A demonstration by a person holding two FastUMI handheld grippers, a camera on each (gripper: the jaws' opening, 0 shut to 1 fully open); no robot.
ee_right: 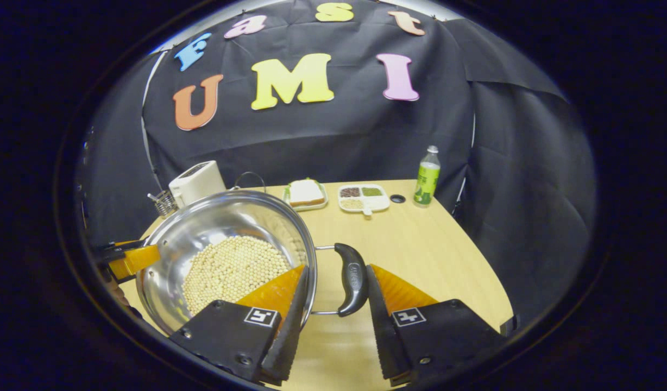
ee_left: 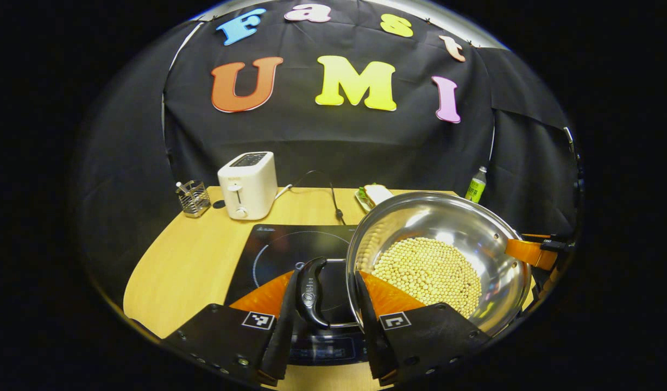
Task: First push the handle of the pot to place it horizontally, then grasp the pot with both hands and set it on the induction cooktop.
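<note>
Right now the pot (ee_left: 439, 260), a shiny round steel bowl with a bed of pale round beans (ee_left: 428, 271) in its bottom, hangs between my two grippers. Its one black curved handle (ee_left: 312, 293) sits between the fingers of my left gripper (ee_left: 322, 320); the fingers are spread a little wider than the handle, and I cannot tell whether both press on it. In the right gripper view the other black handle (ee_right: 351, 279) stands upright between the fingers of my right gripper (ee_right: 333, 309); my left-hand finger lies against the pot's rim and the other just beside the handle, so again I cannot tell if the grip is closed.

Below the left handle lies the induction cooktop (ee_left: 290, 255), flat black glass with a white ring, and the pot overlaps its right edge. In the left gripper view my right gripper shows beyond the pot's far rim.

Beyond the cooktop the pale wooden worktop (ee_right: 431, 244) has a rounded front edge and bare room to the right of the pot. At the back stand a white toaster (ee_left: 247, 184), a wire holder (ee_left: 194, 198), a sandwich on a tray (ee_right: 305, 194), a divided dish (ee_right: 363, 198) of grains and a green bottle (ee_right: 427, 176).
</note>
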